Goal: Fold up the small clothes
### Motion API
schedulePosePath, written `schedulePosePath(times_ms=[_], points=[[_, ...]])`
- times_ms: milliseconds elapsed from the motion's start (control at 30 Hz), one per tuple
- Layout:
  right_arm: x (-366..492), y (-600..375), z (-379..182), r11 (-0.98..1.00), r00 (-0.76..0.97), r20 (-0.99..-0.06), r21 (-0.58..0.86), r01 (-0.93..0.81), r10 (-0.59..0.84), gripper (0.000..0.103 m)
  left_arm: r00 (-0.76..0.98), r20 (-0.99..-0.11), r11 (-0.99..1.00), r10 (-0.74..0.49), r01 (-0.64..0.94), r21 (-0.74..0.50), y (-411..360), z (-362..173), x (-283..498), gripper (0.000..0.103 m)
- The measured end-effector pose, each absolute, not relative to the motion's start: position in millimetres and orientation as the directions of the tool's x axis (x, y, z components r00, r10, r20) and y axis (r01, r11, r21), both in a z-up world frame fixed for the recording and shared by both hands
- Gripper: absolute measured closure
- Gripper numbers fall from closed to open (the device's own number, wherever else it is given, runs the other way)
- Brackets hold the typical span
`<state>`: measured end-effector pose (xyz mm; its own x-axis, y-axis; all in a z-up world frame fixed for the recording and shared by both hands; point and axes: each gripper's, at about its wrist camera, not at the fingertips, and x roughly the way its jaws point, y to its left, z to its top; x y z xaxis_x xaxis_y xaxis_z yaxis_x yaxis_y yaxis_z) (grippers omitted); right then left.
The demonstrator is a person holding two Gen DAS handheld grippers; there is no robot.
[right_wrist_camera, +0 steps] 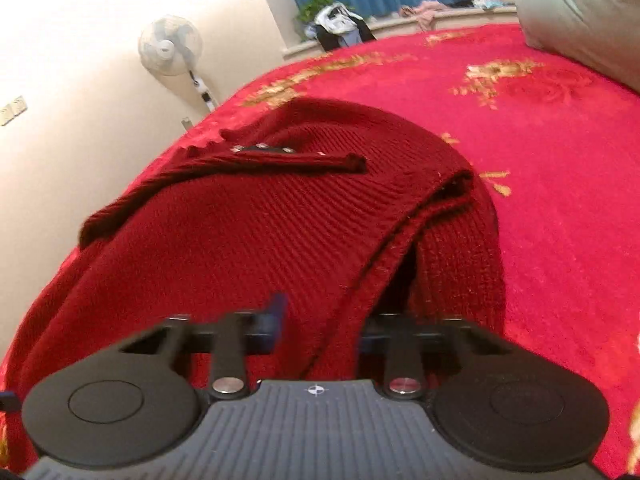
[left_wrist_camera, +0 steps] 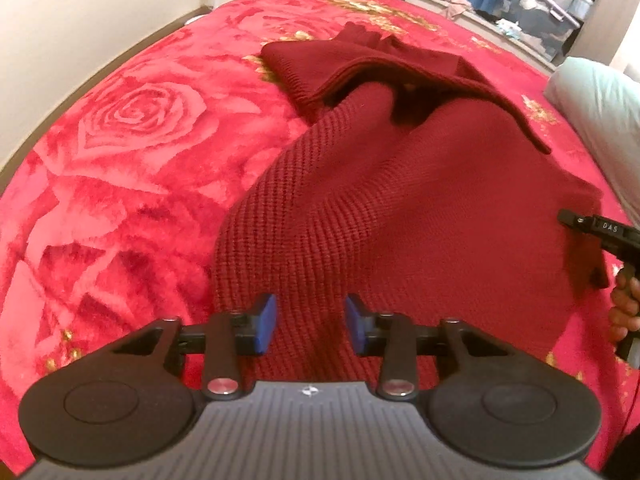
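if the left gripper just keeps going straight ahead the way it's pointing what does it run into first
Most likely the dark red knit sweater. The left gripper is open, and sweater fabric already lies between and ahead of its blue pads. Depth is unclear, but nothing else shows in that line.

Dark red ribbed sweater (left_wrist_camera: 360, 200) on rose-patterned red blanket (left_wrist_camera: 120, 140).

White letters "DAS" on the black right tongs (left_wrist_camera: 600, 232), at the left-wrist view's right edge.
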<state>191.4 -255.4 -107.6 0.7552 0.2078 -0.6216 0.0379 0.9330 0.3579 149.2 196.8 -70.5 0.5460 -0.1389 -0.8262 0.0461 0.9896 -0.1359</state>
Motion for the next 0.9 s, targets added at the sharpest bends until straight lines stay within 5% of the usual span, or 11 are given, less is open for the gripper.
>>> schedulePosePath(times_ms=[67, 400, 567, 667, 733, 800, 900], points=[[194, -259, -111, 0.924, 0.756, -0.62, 0.378, 0.052, 0.211, 0.095, 0.549, -0.828, 0.993, -0.111, 0.028, -0.115, 199, -73, 151, 0.103], [92, -263, -1, 0.937, 0.894, -0.401, 0.346, -0.054, 0.2, 0.097, 0.755, -0.646, 0.978, -0.112, -0.033, -0.207, 241, -13, 97, 0.103], [15, -277, 24, 0.945, 0.902, -0.409, 0.327, 0.002, 0.139, 0.097, 0.766, -0.63, 0.95, -0.128, -0.087, -0.299, 279, -5, 59, 0.103], [-10, -276, 14, 0.963, 0.854, -0.515, 0.257, 0.08, 0.067, 0.097, 0.673, -0.692, 0.938, -0.259, 0.004, -0.348, 270, -24, 61, 0.103], [-5, -278, -8, 0.968, 0.794, -0.608, 0.188, 0.163, -0.015, 0.096, 0.618, -0.729, 0.939, -0.294, 0.045, -0.341, 259, -34, 67, 0.091], [5, -285, -25, 0.961, 0.756, -0.651, 0.159, 0.228, -0.071, 0.091, 0.567, -0.761, 0.936, -0.316, 0.055, -0.348, 249, -46, 76, 0.067], [16, -294, -33, 0.956, 0.769, -0.638, 0.211, 0.204, -0.024, 0.079, 0.522, -0.782, 0.933, -0.341, 0.086, -0.349, 232, -56, 89, 0.062]])
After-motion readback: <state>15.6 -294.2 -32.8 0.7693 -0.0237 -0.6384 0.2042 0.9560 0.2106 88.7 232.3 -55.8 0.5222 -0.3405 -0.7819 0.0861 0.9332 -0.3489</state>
